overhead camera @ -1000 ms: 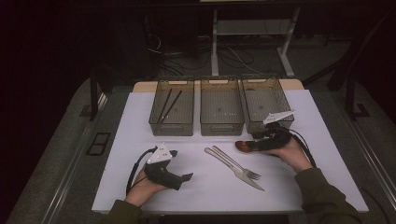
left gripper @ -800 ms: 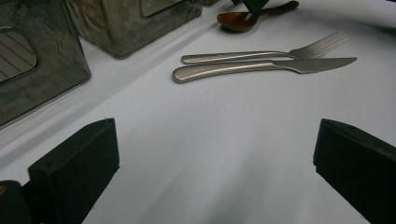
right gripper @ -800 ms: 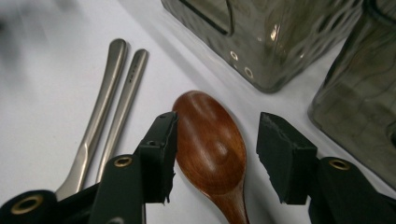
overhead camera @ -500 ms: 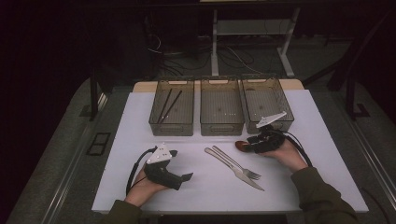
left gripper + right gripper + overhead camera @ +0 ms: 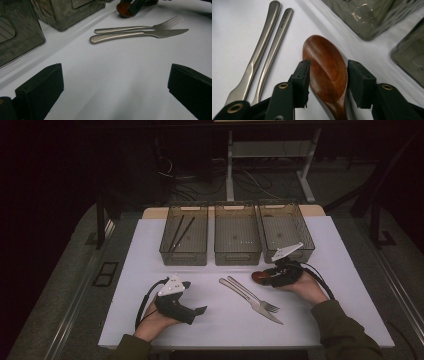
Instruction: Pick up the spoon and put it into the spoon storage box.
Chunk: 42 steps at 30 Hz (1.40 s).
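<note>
A brown wooden spoon (image 5: 325, 57) lies on the white mat (image 5: 150, 250), right of a steel fork (image 5: 250, 292) and knife (image 5: 245, 297) that lie side by side. My right gripper (image 5: 328, 70) has just been closing on the spoon's bowl, and both pads now touch its edges. From above, that gripper (image 5: 262, 277) lies low on the mat in front of the right bin, with the spoon (image 5: 256, 277) at its tip. My left gripper (image 5: 200, 311) rests on the mat at the front left, jaws wide open and nothing between them (image 5: 115, 82). It faces the fork (image 5: 130, 28) and knife (image 5: 125, 35).
Three smoky plastic bins stand in a row at the back of the mat: left (image 5: 183, 256), middle (image 5: 237, 256), right (image 5: 300, 247). The left bin holds black chopsticks (image 5: 180, 232). Dark floor, table legs and cables lie beyond the table.
The right gripper's jaws have narrowed onto the spoon's bowl and the hand has edged slightly left. The left gripper, fork and knife have not moved.
</note>
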Motion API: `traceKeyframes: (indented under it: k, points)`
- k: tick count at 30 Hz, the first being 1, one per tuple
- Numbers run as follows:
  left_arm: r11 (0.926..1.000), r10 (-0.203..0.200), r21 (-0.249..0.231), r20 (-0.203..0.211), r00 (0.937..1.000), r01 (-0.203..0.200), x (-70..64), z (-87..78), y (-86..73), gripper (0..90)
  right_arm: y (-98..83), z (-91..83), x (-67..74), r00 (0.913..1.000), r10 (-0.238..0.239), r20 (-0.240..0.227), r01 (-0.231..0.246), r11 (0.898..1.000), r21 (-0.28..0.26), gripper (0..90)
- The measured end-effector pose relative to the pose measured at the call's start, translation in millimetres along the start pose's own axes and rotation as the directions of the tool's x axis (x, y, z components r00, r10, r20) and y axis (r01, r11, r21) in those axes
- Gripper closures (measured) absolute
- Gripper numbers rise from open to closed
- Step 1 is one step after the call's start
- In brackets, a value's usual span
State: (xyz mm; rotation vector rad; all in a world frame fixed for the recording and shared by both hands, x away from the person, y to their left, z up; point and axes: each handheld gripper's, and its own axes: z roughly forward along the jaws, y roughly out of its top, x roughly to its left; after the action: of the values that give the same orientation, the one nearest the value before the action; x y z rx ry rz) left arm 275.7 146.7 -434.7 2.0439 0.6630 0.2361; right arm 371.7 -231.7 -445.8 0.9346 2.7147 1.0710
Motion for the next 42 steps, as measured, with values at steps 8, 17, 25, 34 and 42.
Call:
traceKeyframes:
  k: [8, 17, 25, 34, 42]
  points:
    - [1.0000, 0.000, -0.001, 0.006, 1.0000, 0.000, -0.8, 0.8, -0.3, 0.0, -0.6, -1.4, 5.2, 0.9990, -0.045, -0.002, 0.045, 0.999, 0.021, 62.5]
    - [1.0000, -0.001, 0.004, 0.012, 0.9999, 0.001, -0.5, 0.7, -0.8, 0.0, -1.0, -2.3, 6.8, 0.9977, -0.064, -0.024, 0.065, 0.997, 0.032, 72.0]
    - [1.0000, -0.002, 0.008, 0.017, 0.9999, 0.002, -0.6, 0.9, -1.1, 0.0, -1.2, -3.1, 7.1, 0.9965, -0.074, -0.038, 0.076, 0.996, 0.042, 77.7]
    - [1.0000, -0.003, 0.005, 0.018, 0.9998, 0.003, -0.6, 1.3, -1.5, 0.0, -1.1, -3.9, 7.9, 0.9964, -0.074, -0.042, 0.076, 0.996, 0.050, 79.5]
    - [1.0000, -0.003, 0.002, 0.026, 0.9997, 0.003, -0.7, 1.7, -2.0, 0.0, 0.4, -6.9, 8.4, 0.9973, -0.063, -0.038, 0.065, 0.996, 0.053, 79.7]
